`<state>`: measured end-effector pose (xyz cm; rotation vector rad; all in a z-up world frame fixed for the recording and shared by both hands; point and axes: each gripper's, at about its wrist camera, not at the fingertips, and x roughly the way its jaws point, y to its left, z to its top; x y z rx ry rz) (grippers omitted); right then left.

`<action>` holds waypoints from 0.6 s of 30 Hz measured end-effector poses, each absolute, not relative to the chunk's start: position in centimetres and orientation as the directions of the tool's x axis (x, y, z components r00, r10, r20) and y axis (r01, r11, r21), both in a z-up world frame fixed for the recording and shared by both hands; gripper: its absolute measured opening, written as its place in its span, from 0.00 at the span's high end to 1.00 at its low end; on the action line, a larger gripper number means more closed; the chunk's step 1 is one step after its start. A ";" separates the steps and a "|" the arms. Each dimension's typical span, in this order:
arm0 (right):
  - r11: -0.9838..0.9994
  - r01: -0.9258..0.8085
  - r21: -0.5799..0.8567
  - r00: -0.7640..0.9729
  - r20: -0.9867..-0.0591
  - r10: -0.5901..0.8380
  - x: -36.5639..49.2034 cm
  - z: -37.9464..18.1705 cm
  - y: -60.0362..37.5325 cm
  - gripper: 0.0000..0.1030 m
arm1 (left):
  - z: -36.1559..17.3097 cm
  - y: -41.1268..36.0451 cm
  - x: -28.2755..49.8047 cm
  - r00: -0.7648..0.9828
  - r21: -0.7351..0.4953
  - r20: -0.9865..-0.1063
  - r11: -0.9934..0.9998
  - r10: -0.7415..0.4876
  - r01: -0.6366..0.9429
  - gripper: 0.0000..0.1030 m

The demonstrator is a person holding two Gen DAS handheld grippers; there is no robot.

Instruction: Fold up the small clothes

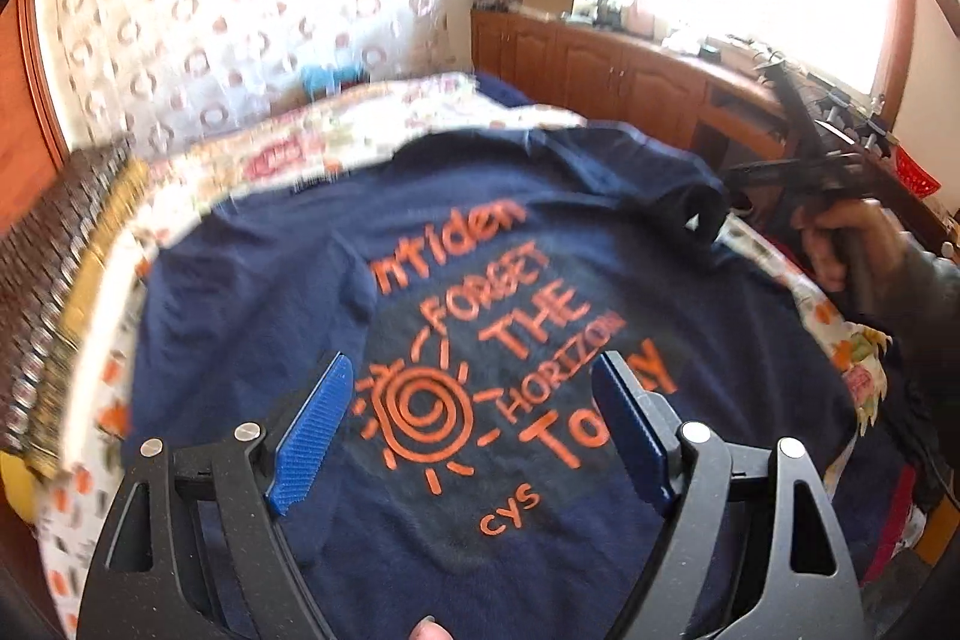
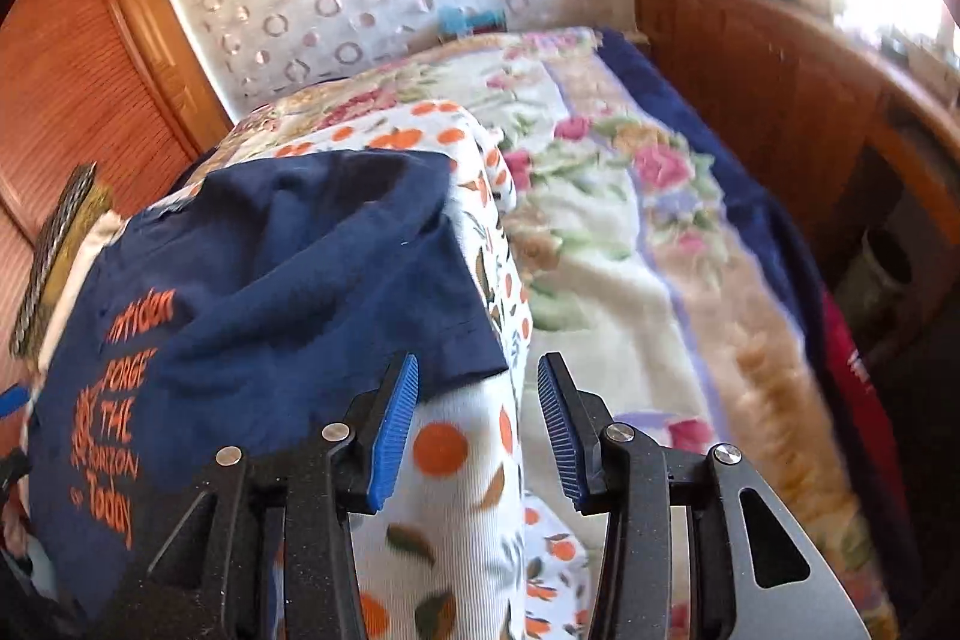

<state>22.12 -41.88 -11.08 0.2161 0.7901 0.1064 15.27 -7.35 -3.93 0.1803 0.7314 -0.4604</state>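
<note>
T-shirt (image 1: 420, 292), navy with orange print, lies spread print-up on the orange-patterned cloth (image 2: 456, 466) over the bed. It looks light and limp, so it should sag and crease wherever you lift it; take it at a sleeve hem or side edge. Your left hand-held gripper (image 1: 471, 424) hangs released above the print. Your right hand-held gripper (image 2: 477, 430) is parted, empty, just beside the sleeve (image 2: 384, 280).

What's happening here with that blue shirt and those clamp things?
A person is folding a navy T-shirt with orange lettering, using handheld tongs instead of bare hands. The shirt lies spread on an orange-print cloth on a bed. The left tongs hover open above the print, holding nothing. The right tongs are open too, beside the shirt's sleeve, with only the cloth between them.
</note>
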 end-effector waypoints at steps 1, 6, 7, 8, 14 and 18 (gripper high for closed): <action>0.969 -0.011 0.245 0.693 -0.697 0.184 22.6 -11.0 -41.9 0.58 | -3.5 -7.3 14.9 0.657 0.003 -0.670 0.884 -0.346 0.468 0.20; 0.955 -0.023 0.297 0.662 -0.711 0.237 24.9 -10.5 -42.0 0.64 | -2.6 -6.8 13.9 0.664 -0.014 -0.650 0.880 -0.368 0.475 0.20; 0.957 -0.029 0.290 0.667 -0.707 0.235 24.6 -10.2 -43.1 0.74 | -2.7 -6.7 13.8 0.664 -0.015 -0.651 0.881 -0.368 0.474 0.20; 0.962 -0.033 0.273 0.671 -0.707 0.223 24.5 -9.8 -43.1 0.87 | -2.8 -6.6 13.7 0.662 -0.017 -0.653 0.881 -0.367 0.472 0.20; 0.973 -0.098 0.209 0.771 -0.602 0.206 23.2 -4.8 -42.2 0.97 | -3.1 -5.3 13.7 0.684 -0.020 -0.643 0.900 -0.344 0.434 0.20; 0.967 -0.192 0.166 0.803 -0.540 0.252 22.2 -0.5 -38.9 0.97 | -2.5 -3.8 13.6 0.702 -0.037 -0.626 0.912 -0.340 0.409 0.20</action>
